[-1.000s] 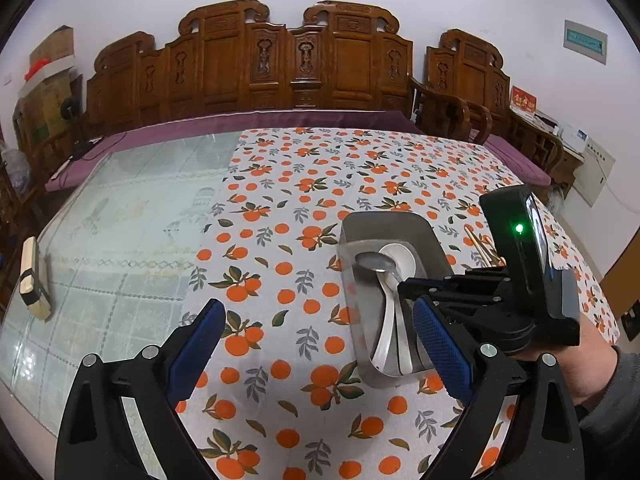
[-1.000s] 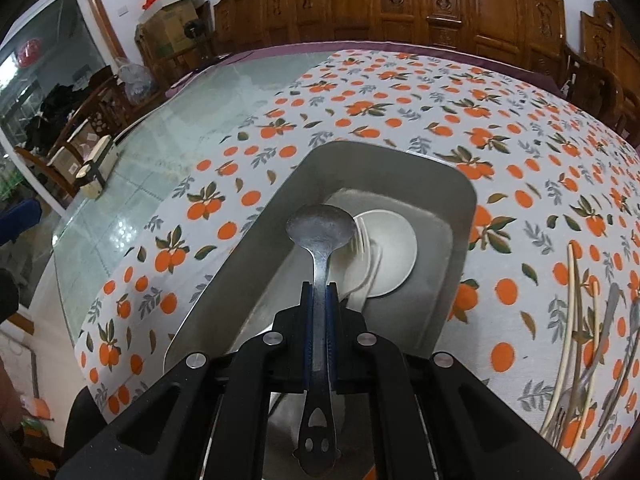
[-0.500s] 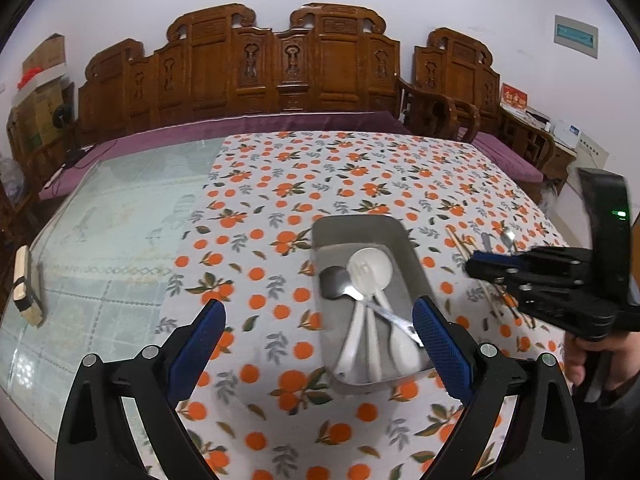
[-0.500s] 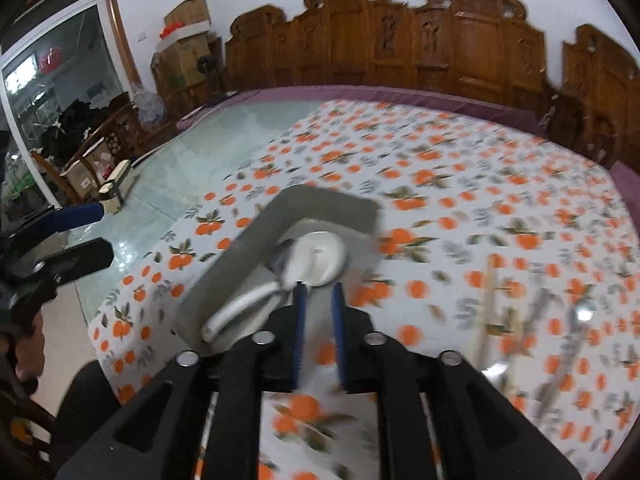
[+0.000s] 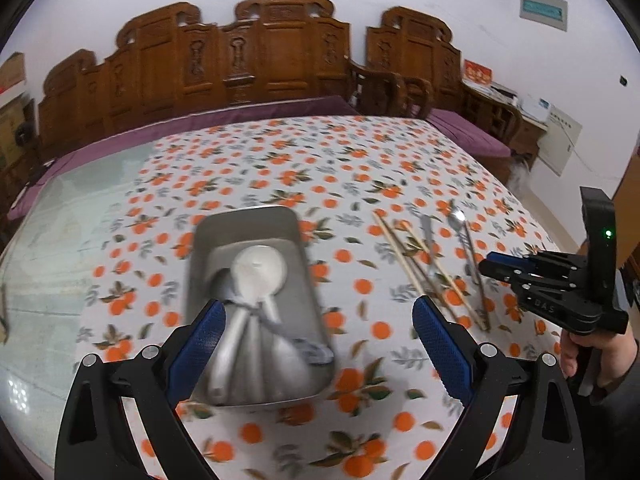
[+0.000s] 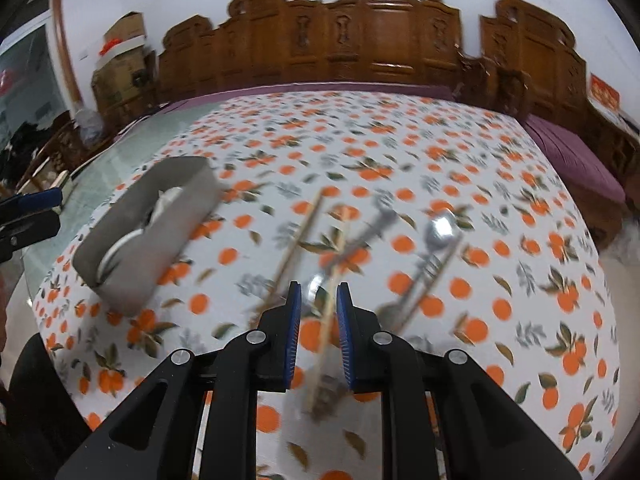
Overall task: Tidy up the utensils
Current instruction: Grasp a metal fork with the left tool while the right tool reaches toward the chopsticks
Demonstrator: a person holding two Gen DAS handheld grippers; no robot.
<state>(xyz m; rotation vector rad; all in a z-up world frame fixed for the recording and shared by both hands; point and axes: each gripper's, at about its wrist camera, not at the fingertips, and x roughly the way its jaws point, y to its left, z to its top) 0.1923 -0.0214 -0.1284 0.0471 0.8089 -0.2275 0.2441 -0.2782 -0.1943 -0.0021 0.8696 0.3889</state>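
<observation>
1 metal tray (image 5: pixel 248 220) holds several blurred spoons (image 5: pixel 260 272); about 4 chopsticks (image 5: pixel 400 248) lie beside it.

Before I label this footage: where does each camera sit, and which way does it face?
Left wrist: on the left gripper, jaws wide, looking down over the metal tray; the right gripper and a hand show.
Right wrist: on the right gripper, over the chopsticks.
Shared: tray, chopsticks, orange-print tablecloth.
</observation>
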